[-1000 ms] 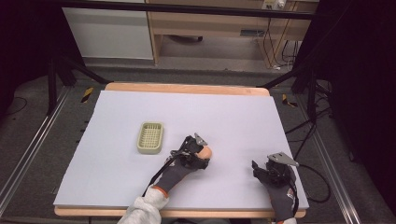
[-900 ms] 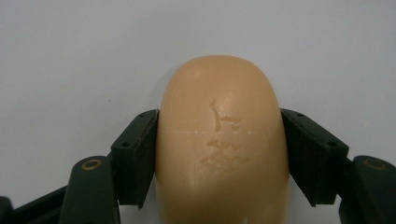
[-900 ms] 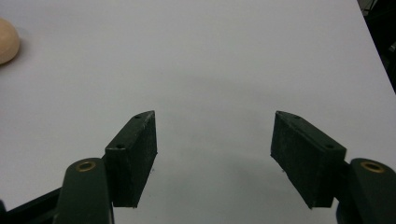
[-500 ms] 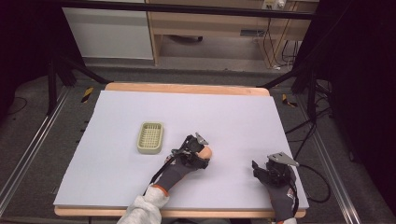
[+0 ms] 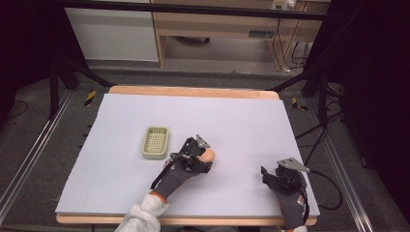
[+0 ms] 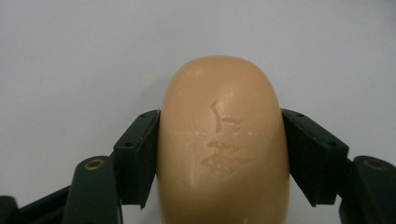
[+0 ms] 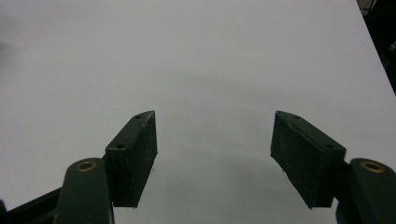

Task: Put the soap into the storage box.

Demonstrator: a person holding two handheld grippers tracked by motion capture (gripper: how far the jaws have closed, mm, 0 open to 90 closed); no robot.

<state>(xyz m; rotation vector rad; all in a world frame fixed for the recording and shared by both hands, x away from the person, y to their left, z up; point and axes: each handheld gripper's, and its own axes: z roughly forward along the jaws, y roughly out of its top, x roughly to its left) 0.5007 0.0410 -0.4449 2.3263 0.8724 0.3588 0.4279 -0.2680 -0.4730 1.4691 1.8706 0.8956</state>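
Gripping the soap bar [image 6: 223, 144] across its width, left gripper [image 5: 205, 155] has both jaws pressed flat on its rounded sides, mid-table. Right gripper [image 7: 215, 156] idles spread wide, holding nothing, near the table's [image 5: 241, 121] front right edge. Risk: smooth curved soap could squirt forward out of the pads if squeezed harder. Slotted dish [image 5: 155, 142] lies just beyond, left.

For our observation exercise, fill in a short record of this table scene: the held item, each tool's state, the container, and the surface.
held item: rounded peach-coloured soap bar, clamped on both sides
left tool: shut on the soap bar
right tool: open, holding nothing, over bare table
container: pale green slotted plastic soap dish, empty, left of the soap bar
surface: white table sheet on a wooden-edged table
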